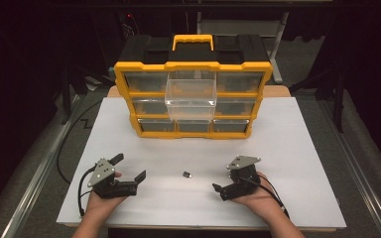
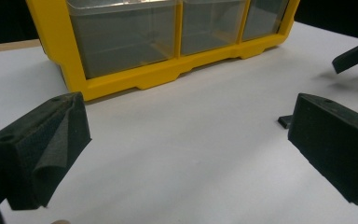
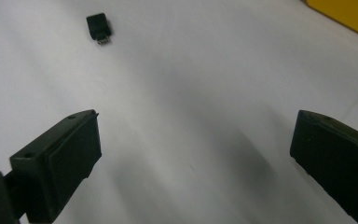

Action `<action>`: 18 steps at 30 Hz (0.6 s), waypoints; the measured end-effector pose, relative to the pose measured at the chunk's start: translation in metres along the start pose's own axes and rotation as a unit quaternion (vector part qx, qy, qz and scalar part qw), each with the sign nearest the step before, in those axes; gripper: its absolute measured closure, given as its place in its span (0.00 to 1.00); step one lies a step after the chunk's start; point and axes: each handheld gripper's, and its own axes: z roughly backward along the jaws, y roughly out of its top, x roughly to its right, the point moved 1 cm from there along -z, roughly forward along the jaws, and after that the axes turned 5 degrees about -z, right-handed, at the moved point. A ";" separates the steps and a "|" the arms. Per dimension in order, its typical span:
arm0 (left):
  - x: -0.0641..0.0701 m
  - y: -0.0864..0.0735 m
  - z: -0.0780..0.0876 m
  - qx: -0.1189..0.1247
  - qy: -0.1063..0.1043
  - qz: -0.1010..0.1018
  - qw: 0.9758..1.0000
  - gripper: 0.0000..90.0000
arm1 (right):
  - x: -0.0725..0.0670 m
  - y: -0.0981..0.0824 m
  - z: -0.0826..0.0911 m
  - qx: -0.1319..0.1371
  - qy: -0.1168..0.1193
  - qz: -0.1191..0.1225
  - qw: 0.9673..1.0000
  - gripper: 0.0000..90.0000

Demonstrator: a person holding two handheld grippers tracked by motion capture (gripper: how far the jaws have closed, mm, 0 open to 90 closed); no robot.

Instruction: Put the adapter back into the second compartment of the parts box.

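Small black adapter [image 1: 187, 174] lies flat on white tabletop [image 1: 287, 148], midway between both grippers, touching neither. In the right gripper view its metal plug end points toward the camera, long axis slightly diagonal. Left gripper [image 1: 130, 171] jaws wide apart, empty; right gripper [image 1: 222, 182] likewise. Yellow drawer organizer [image 1: 193, 99] behind, one clear drawer [image 1: 190, 94] pulled out. Room dark.

A white tabletop [image 1: 297, 148] is set on a wooden table [image 1: 277, 91]. Grey floor [image 1: 362, 144] is seen on both sides, with a metal rail [image 1: 34, 178] along the left. The background is dark; table legs [image 1: 279, 34] are faintly lit behind.
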 end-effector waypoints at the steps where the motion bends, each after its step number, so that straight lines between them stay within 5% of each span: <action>1: 0.000 0.000 0.000 -0.001 -0.001 0.000 1.000 0.00 | -0.002 0.003 -0.001 0.001 0.002 0.003 1.000 0.03; 18: 0.001 0.000 0.001 0.002 -0.003 -0.002 1.000 0.00 | -0.026 0.035 -0.030 0.002 0.042 0.031 0.999 0.22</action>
